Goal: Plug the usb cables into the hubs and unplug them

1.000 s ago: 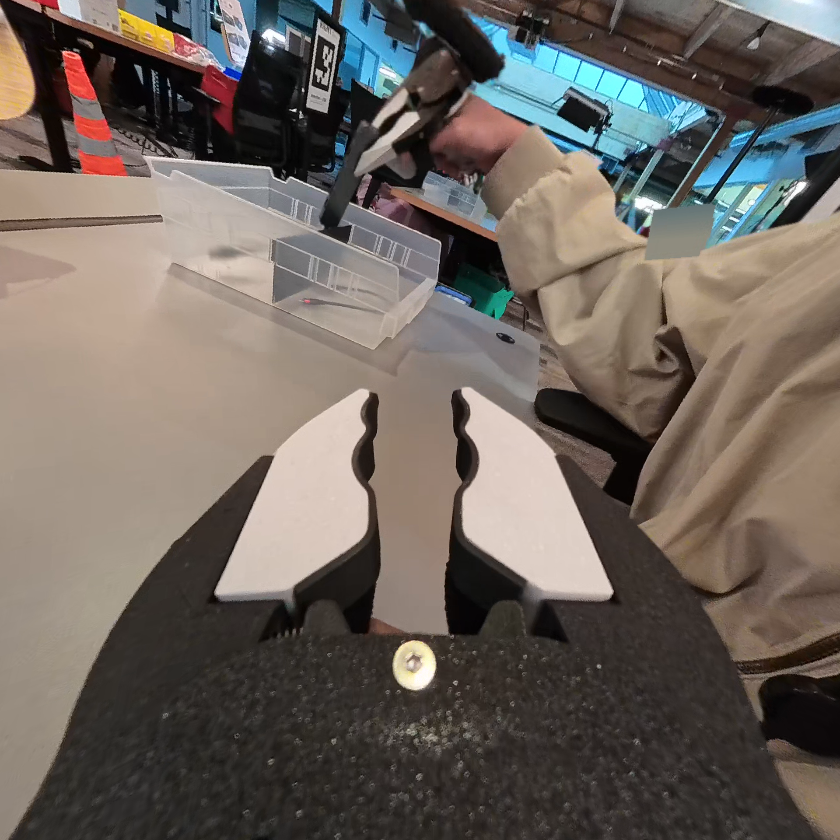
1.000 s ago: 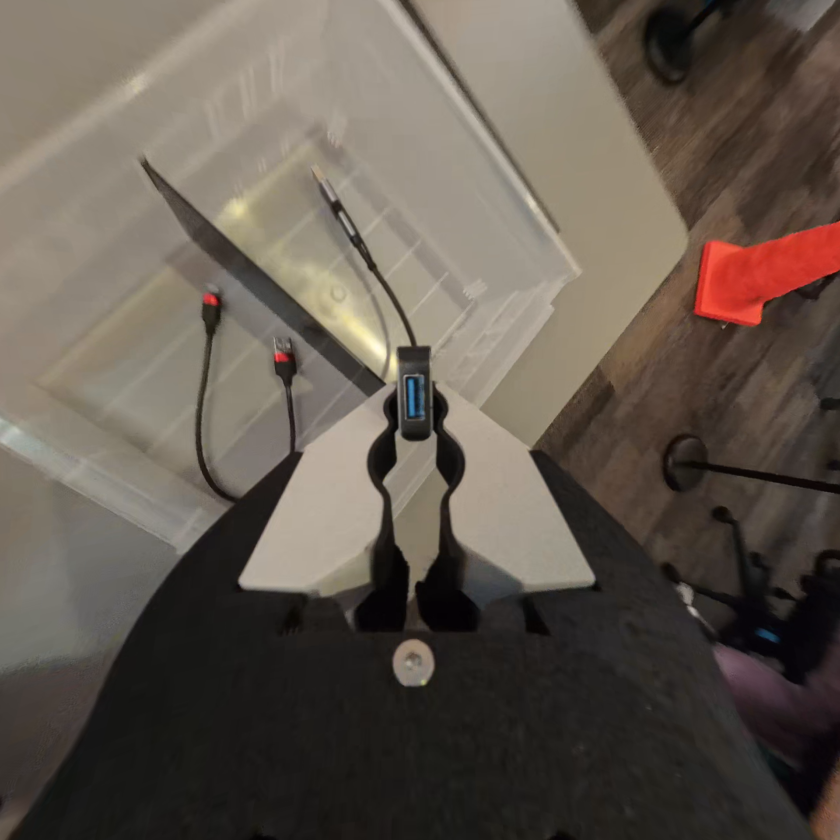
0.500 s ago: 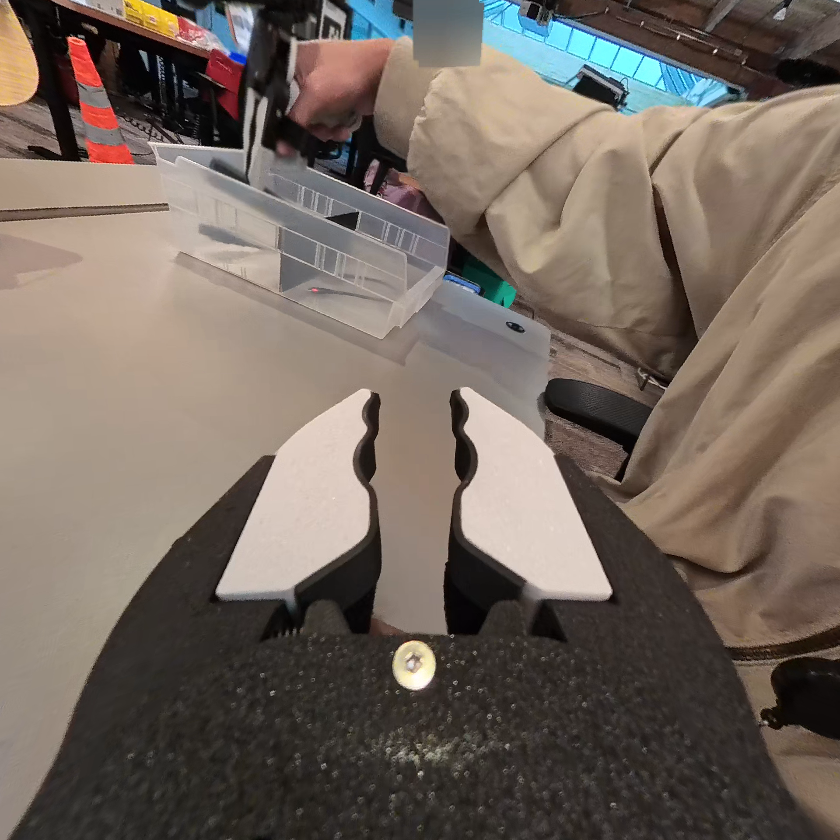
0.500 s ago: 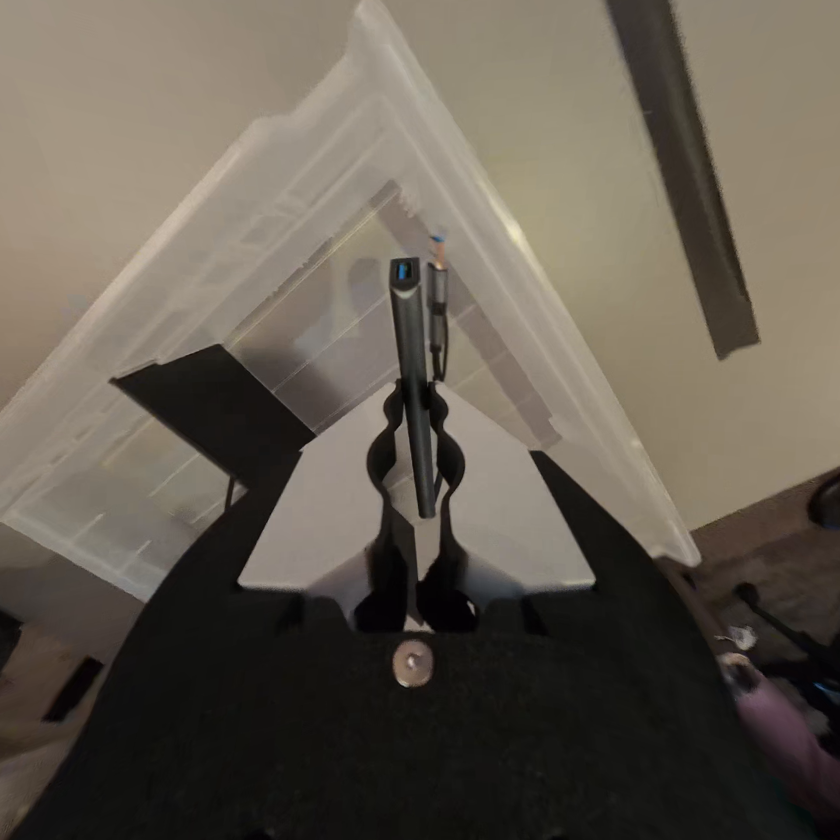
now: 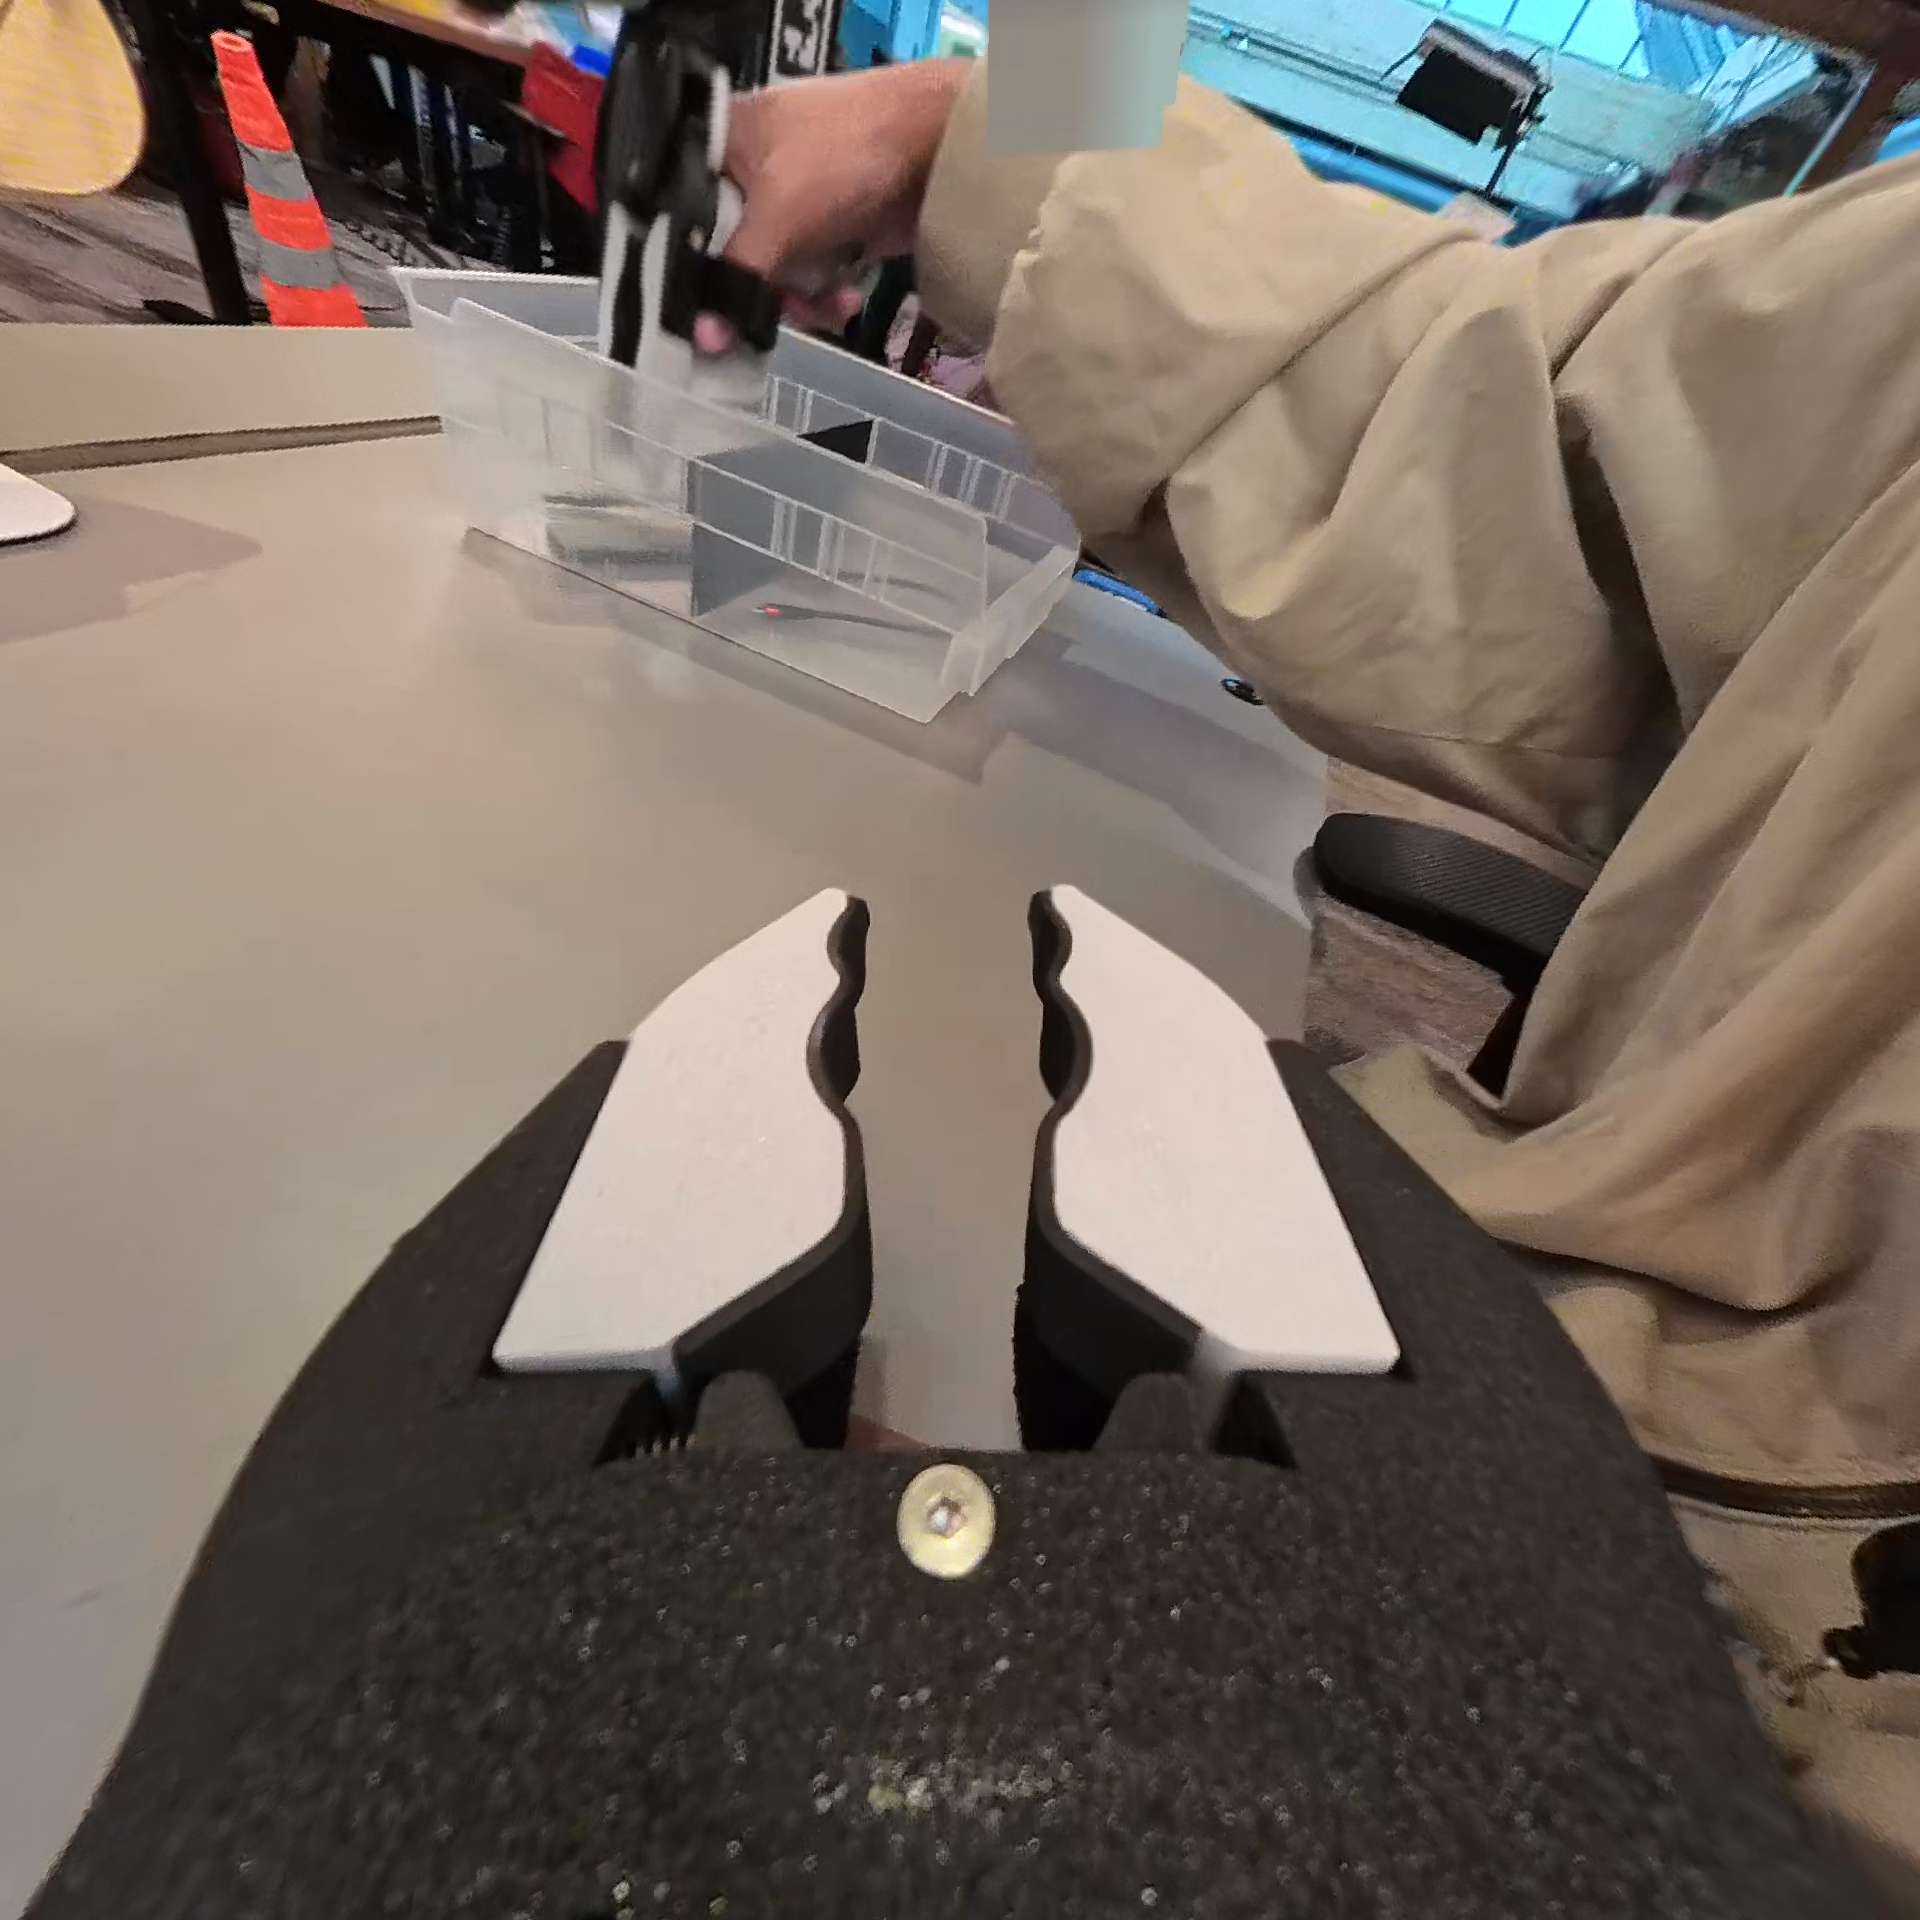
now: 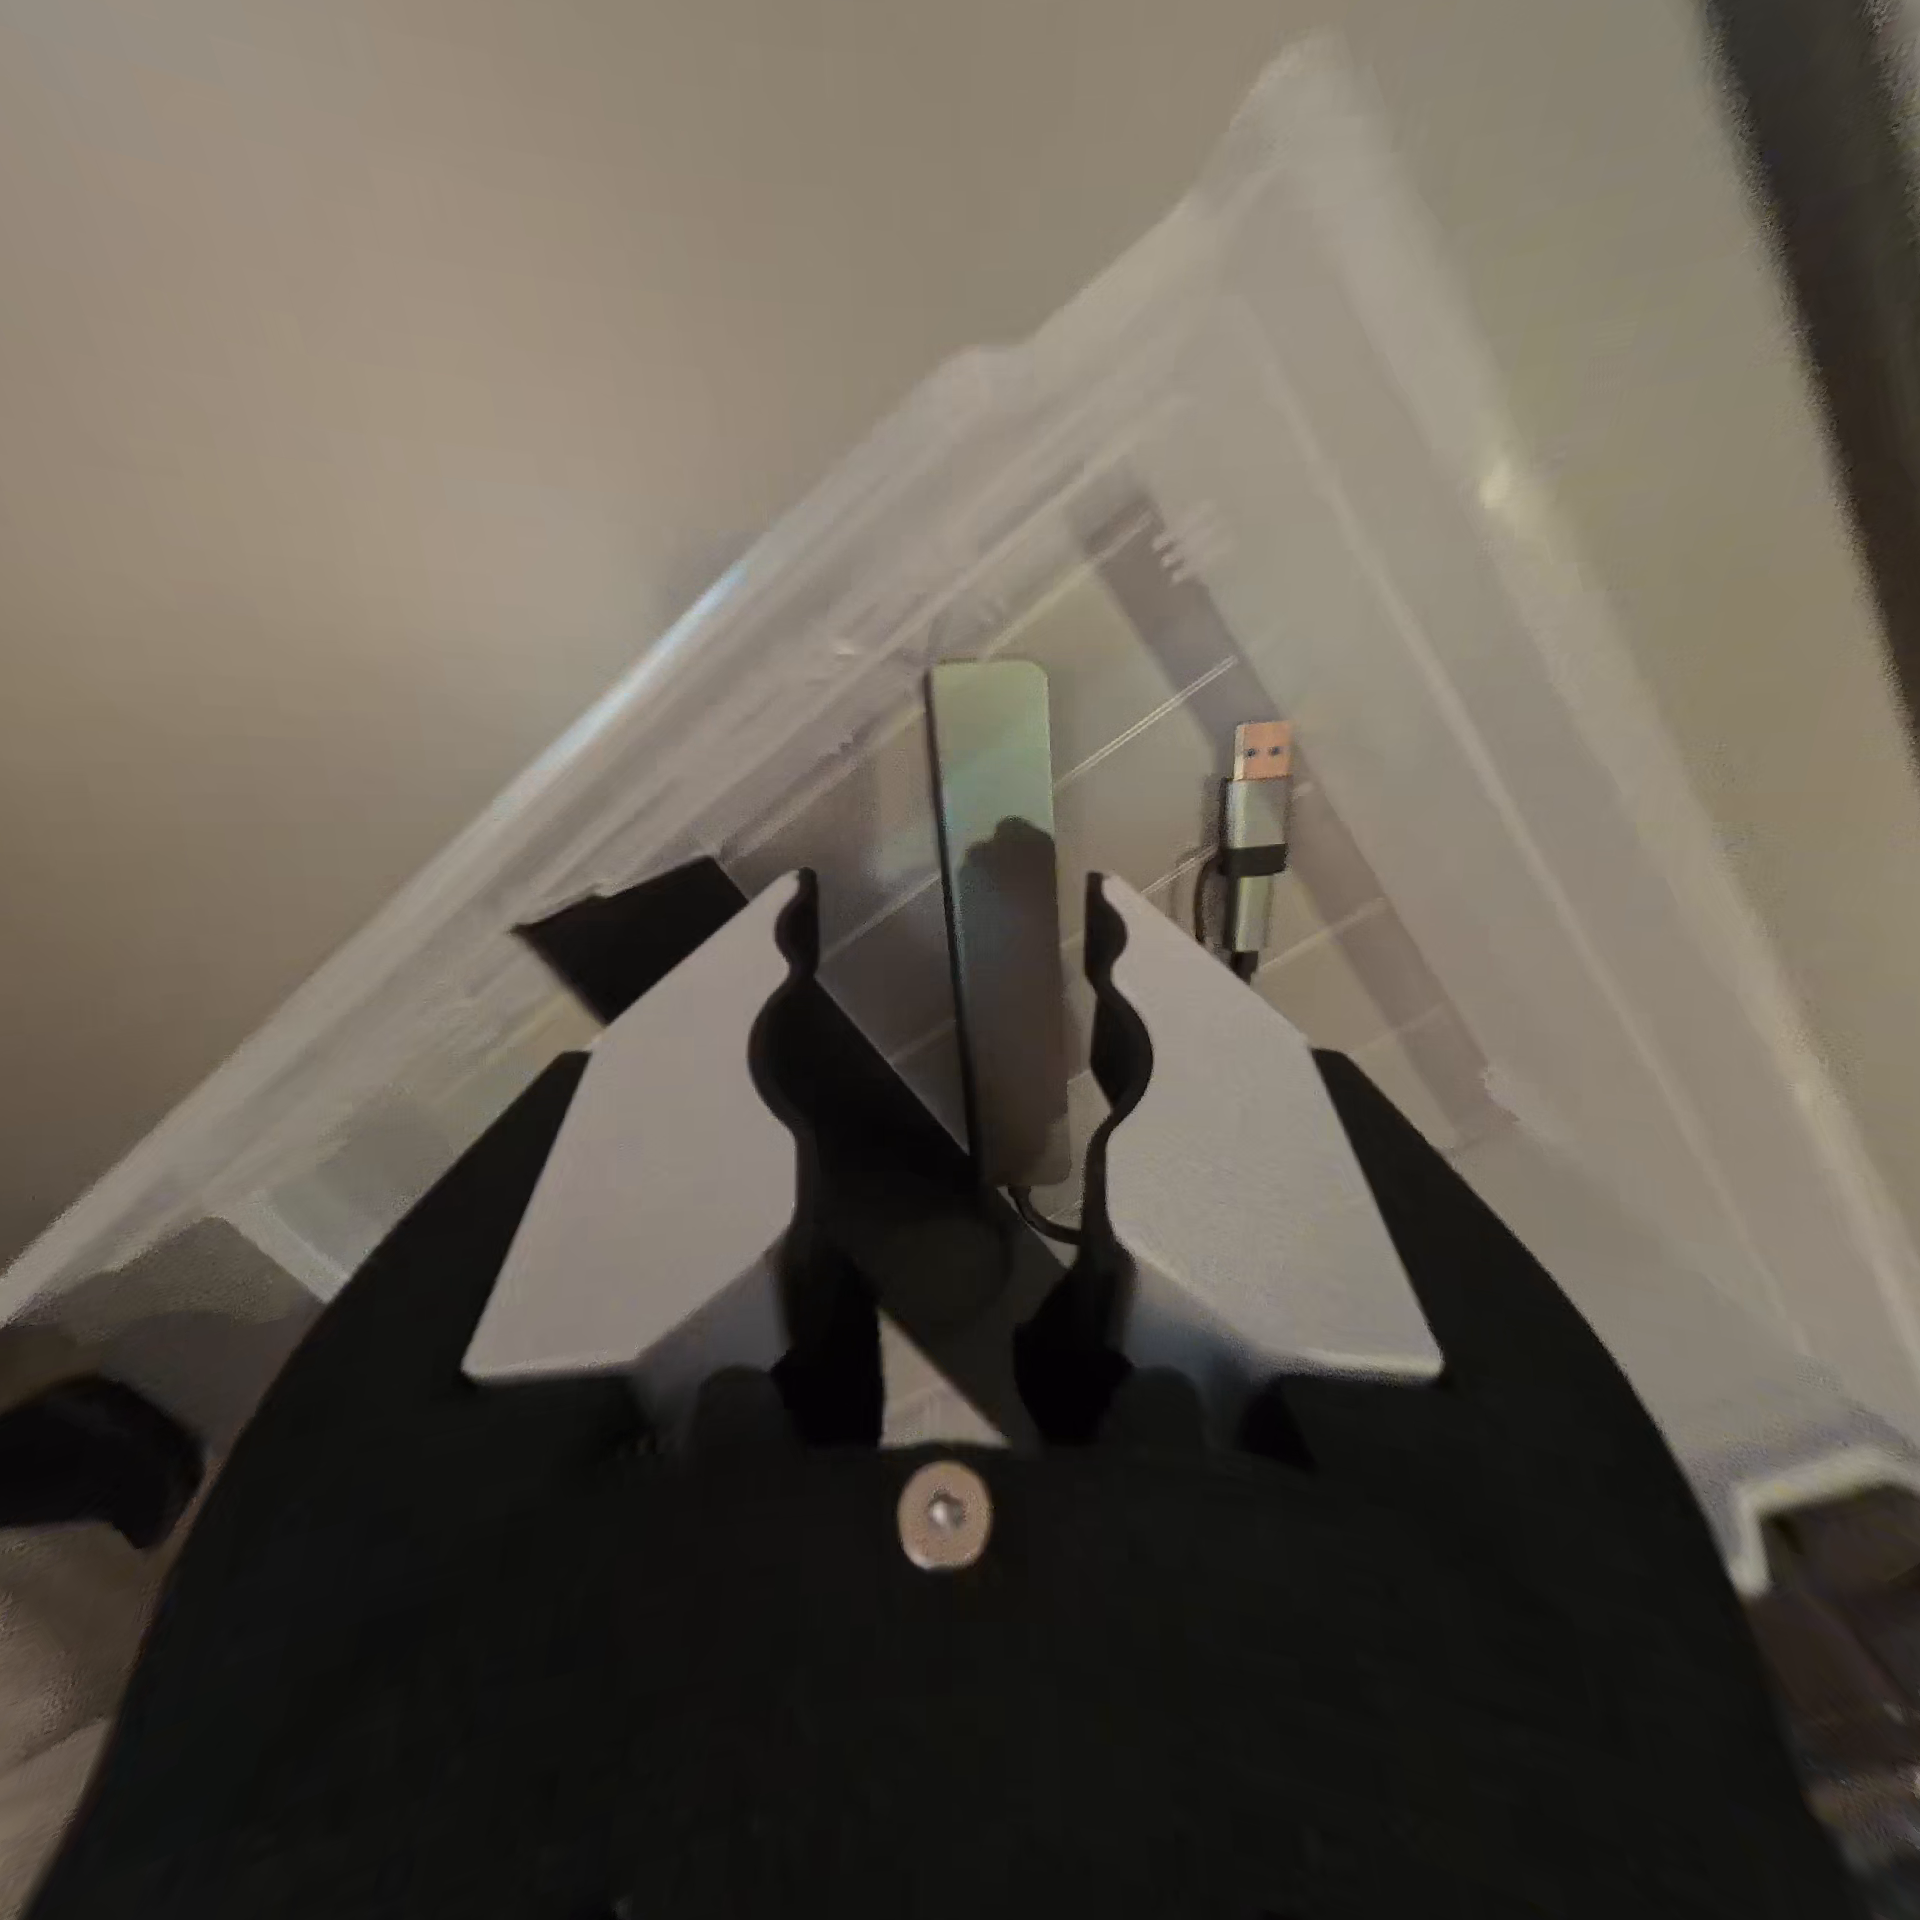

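The left gripper, with white fingers on a black body, hangs low over the plain grey table. Its jaws are apart and hold nothing.

Farther off stands a clear plastic bin with dividers. A person's hand in a tan sleeve holds the right gripper down into the bin.

The right gripper's jaws are wide apart. A flat grey metal USB hub lies on the bin floor between the fingers, not squeezed (whether one finger touches it is hard to tell). Its grey plug with a silver tip lies just beside it, in the same compartment.

A thin black cable with a red end rests in the next compartment.
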A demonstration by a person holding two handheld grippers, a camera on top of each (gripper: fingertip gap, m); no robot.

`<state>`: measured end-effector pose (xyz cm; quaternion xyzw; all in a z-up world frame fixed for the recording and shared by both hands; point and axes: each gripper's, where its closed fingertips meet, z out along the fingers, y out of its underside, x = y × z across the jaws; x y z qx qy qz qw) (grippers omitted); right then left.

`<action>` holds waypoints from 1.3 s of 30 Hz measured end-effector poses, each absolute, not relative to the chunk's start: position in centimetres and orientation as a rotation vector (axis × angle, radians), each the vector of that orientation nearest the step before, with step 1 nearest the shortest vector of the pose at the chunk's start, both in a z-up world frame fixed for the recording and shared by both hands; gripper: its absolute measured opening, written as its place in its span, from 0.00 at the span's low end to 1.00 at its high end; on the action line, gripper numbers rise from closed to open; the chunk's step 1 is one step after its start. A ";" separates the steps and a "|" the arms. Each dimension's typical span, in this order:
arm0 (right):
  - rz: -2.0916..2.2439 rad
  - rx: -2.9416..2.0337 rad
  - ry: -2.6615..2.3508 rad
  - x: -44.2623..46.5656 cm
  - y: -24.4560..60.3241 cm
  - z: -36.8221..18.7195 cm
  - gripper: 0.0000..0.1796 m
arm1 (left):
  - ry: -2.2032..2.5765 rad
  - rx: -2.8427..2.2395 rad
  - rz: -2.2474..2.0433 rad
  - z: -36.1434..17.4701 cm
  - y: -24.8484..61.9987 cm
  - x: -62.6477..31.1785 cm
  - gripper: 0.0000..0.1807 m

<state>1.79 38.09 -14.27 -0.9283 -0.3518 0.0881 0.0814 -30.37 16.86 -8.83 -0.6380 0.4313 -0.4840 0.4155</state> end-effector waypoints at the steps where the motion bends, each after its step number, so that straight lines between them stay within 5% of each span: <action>1: 0.260 -2.693 -1.003 1.6 38.3 -12.4 0.28 | 1.089 -1.607 -1.187 -8.9 17.0 -30.5 0.17; 8: 0.427 -2.078 -0.612 -6.5 29.0 -3.1 0.29 | 1.082 -1.657 -1.108 -9.7 18.0 -30.9 0.17; 14: 0.840 -2.031 -0.712 -20.7 15.2 -11.0 0.19 | 1.127 -1.712 -1.123 -10.8 17.5 -30.3 0.18; 22: 0.915 -1.907 -0.510 -19.4 16.9 -10.5 0.19 | 0.921 -1.783 -1.069 -5.4 22.9 -33.9 0.22; 28: 0.961 -1.975 -0.508 -19.4 16.4 -12.9 0.19 | 0.996 -1.835 -0.602 -1.9 32.7 -42.2 0.25; 39: 0.920 -2.008 -0.550 -19.8 16.5 -13.8 0.18 | 1.421 -2.024 0.155 -7.1 49.2 -45.5 0.33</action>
